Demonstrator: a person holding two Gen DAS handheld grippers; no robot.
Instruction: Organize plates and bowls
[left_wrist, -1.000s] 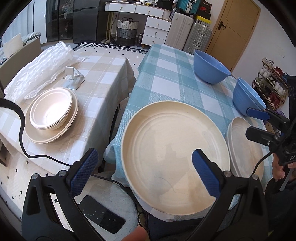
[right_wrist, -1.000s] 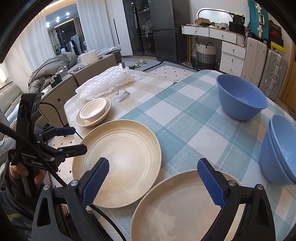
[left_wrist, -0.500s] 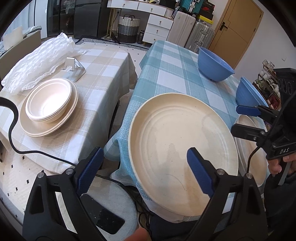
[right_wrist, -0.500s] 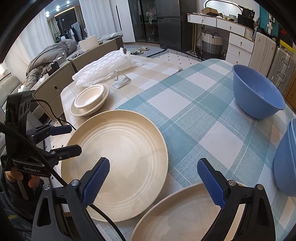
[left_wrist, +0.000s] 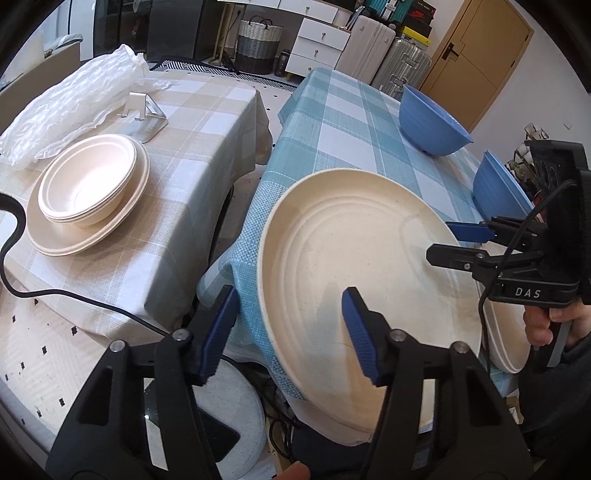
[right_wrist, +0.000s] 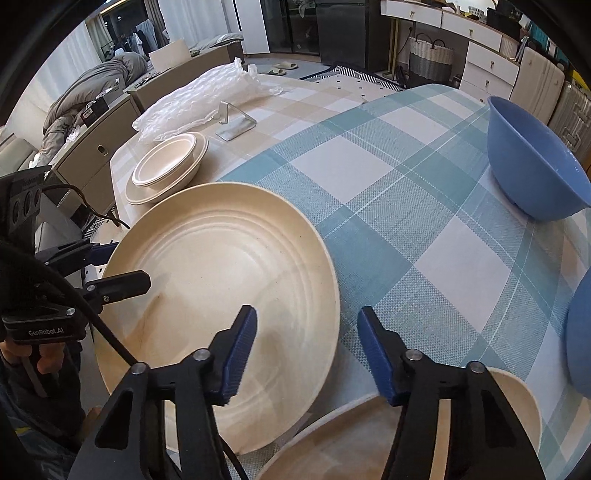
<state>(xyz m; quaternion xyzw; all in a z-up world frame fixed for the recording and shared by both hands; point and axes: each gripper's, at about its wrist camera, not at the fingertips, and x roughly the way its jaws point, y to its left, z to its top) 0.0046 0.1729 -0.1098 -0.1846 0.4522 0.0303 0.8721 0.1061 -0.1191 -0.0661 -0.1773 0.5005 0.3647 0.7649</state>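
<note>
A large cream plate (left_wrist: 369, 280) (right_wrist: 229, 295) lies on the blue checked tablecloth (left_wrist: 343, 122) at its near corner. My left gripper (left_wrist: 288, 332) is open and straddles the plate's near left rim, one finger over the plate, one outside it. My right gripper (right_wrist: 306, 350) is open and straddles the plate's right rim. A second stack of cream plates (right_wrist: 369, 439) (left_wrist: 506, 343) lies just beside it. Two blue bowls (right_wrist: 532, 162) (left_wrist: 498, 184) stand farther back. Cream bowls on a cream plate (left_wrist: 86, 188) (right_wrist: 168, 166) sit on the beige table.
The beige checked table (left_wrist: 177, 110) stands left of a narrow gap. It carries crumpled bubble wrap (left_wrist: 70, 103) and a metal stand (left_wrist: 144, 118). A black cable (left_wrist: 55, 291) runs across it. Drawers, a basket and suitcases stand at the back.
Both grippers have narrowed, though still open, and moved in over the large cream plate's rim from opposite sides. The plate has not visibly moved.
</note>
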